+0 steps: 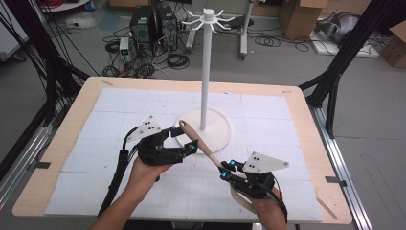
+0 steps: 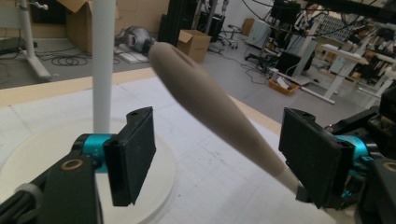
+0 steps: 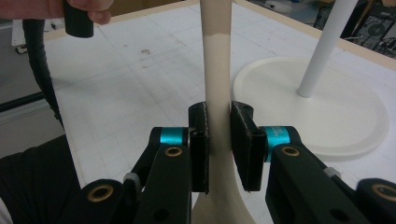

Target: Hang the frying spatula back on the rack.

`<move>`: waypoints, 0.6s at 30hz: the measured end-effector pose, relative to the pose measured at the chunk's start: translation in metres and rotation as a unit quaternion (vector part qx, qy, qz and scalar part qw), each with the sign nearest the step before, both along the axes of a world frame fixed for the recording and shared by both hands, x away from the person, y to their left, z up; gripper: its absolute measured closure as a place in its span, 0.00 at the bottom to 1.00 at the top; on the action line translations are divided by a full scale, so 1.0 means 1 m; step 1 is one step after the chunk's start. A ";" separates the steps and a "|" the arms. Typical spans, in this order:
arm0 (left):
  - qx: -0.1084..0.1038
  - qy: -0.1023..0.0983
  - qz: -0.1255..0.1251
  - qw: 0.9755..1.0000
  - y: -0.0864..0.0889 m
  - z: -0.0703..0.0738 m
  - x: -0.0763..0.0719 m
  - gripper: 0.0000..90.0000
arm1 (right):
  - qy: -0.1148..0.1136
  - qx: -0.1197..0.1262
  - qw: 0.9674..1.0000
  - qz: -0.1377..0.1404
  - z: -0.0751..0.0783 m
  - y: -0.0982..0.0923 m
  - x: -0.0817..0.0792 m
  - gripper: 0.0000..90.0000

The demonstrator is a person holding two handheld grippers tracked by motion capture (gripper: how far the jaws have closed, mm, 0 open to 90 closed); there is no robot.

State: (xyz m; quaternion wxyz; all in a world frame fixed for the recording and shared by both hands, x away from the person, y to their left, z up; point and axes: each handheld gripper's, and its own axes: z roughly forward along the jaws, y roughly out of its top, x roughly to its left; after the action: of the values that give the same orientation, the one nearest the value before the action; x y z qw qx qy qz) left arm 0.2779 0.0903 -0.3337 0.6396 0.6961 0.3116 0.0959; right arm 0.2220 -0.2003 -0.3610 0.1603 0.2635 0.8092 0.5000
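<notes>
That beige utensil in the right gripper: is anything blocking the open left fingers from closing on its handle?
Nothing visible does. The utensil runs through the bare gap between the left gripper's fingers, touching neither.

The table (image 1: 57,158) is seen from above and behind the person, looking forward and down. Each gripper view is taken close along its own jaws, low over the table. The white stand (image 1: 205,72) (image 2: 103,60) (image 3: 327,42) is shared by all three views.

Beige spatula (image 1: 201,143), tilted, lifted off table
</notes>
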 end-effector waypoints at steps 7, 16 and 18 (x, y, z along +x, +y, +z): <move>-0.019 0.013 0.005 1.000 -0.007 0.005 0.002 0.45 | -0.006 -0.004 1.000 0.000 0.000 0.005 -0.002 0.86; -0.025 0.017 0.007 1.000 -0.012 0.005 0.001 0.55 | -0.019 0.002 1.000 -0.013 0.002 0.006 -0.004 0.86; -0.027 0.018 0.006 0.999 -0.013 0.006 0.001 0.57 | -0.023 0.006 1.000 -0.017 0.003 0.007 -0.004 0.86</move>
State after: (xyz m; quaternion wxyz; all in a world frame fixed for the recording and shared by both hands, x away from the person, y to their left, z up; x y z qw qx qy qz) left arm 0.2787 0.0775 -0.3281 0.6518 0.6785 0.3294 0.0788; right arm 0.2182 -0.1930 -0.3585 0.1859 0.2663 0.7980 0.5077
